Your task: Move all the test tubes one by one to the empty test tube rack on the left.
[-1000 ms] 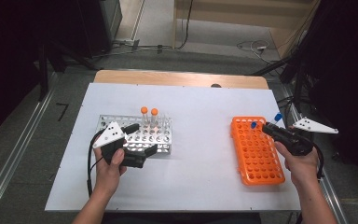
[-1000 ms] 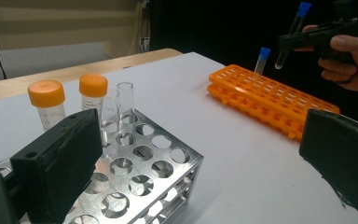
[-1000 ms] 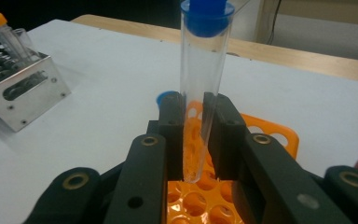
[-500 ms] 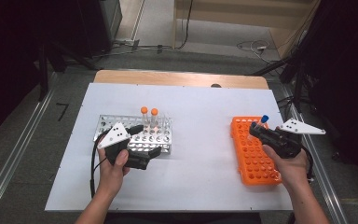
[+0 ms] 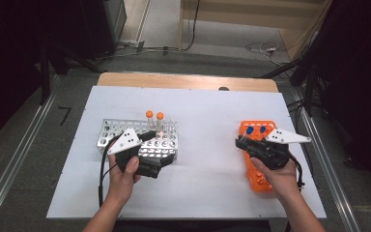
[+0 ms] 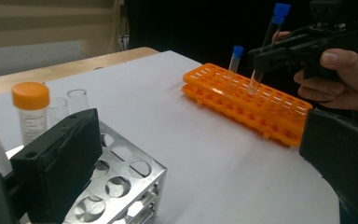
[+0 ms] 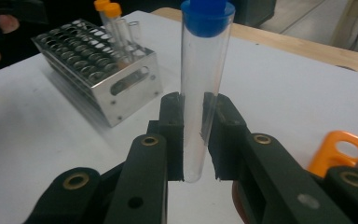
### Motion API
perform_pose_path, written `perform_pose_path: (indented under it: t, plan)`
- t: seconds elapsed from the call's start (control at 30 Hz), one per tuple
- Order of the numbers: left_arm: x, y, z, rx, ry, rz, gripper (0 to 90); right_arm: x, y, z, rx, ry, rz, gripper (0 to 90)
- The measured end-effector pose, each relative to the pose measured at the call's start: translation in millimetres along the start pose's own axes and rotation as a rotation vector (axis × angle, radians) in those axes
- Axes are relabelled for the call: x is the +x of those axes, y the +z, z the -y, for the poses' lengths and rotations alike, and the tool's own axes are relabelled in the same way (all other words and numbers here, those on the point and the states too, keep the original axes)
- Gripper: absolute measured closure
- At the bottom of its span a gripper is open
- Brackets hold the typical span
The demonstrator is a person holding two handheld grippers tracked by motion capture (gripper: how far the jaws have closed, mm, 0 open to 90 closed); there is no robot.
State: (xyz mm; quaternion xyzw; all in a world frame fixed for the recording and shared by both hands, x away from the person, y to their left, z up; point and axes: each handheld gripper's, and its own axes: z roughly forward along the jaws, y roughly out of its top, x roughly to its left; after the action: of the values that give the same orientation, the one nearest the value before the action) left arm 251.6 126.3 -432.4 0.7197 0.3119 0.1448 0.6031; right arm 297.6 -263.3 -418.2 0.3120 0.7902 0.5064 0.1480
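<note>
One clear tube with a blue cap (image 7: pixel 204 88) was clamped upright between the jaws of the right gripper (image 7: pixel 196 140), gripped at its lower half, its rounded bottom showing below the pads. In the left gripper view the same tube (image 6: pixel 266 46) was tilted slightly and hung just above the orange rack (image 6: pixel 247 105), its tip near the holes but not seated. A second blue-capped tube (image 6: pixel 235 60) stood in that rack, towards its far end. Blue-capped tubes counted: two.

The orange rack (image 5: pixel 258 166) lay at the right side of the white table (image 5: pixel 207 121), partly under the right hand (image 5: pixel 275 176).

The left gripper (image 5: pixel 147 162) rested at the near edge of the metal rack (image 5: pixel 107 133), jaws spread wide and holding nothing. Two tubes with orange caps (image 5: pixel 154 123) stood side by side at the far row of the metal rack; beside them at least one uncapped clear tube (image 6: pixel 77 105) was seen. Racks counted: two, well apart.
</note>
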Motion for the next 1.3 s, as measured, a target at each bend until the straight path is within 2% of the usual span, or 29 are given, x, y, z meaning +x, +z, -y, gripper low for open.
perform_pose_path:
  t: [0.3,0.33,0.47,0.57,0.63,0.7,0.87,0.97,1.3]
  plan:
    - [-15.3,13.8,-8.1,0.000,-0.014,0.066,0.0,30.9,20.5,-0.4,0.035,-0.047,-0.070,74.7]
    - [-17.8,15.9,-9.3,0.005,-0.019,0.060,0.5,34.2,22.7,-0.3,0.038,-0.052,-0.076,74.7]
    - [-29.1,26.8,-13.2,0.037,-0.014,0.049,10.1,46.6,30.8,0.2,0.050,-0.074,-0.105,74.8]
    - [-36.8,35.6,-13.7,0.056,-0.008,0.073,17.5,55.6,35.8,0.2,0.057,-0.084,-0.126,74.8]
    - [-40.3,40.0,-13.8,0.058,-0.016,0.105,22.2,61.4,38.6,0.2,0.063,-0.093,-0.141,74.7]
    - [-43.8,43.8,-13.8,0.062,-0.005,0.113,28.1,66.7,41.7,0.5,0.069,-0.108,-0.150,74.7]
    - [-48.4,49.2,-13.4,0.062,0.002,0.145,43.6,77.1,47.7,1.2,0.085,-0.126,-0.180,74.7]
    - [-50.4,52.3,-12.7,0.078,0.015,0.147,48.4,81.8,51.3,2.1,0.103,-0.135,-0.195,74.7]
    - [-52.1,56.3,-11.2,0.089,0.014,0.180,70.1,93.4,56.3,3.0,0.118,-0.150,-0.236,74.7]
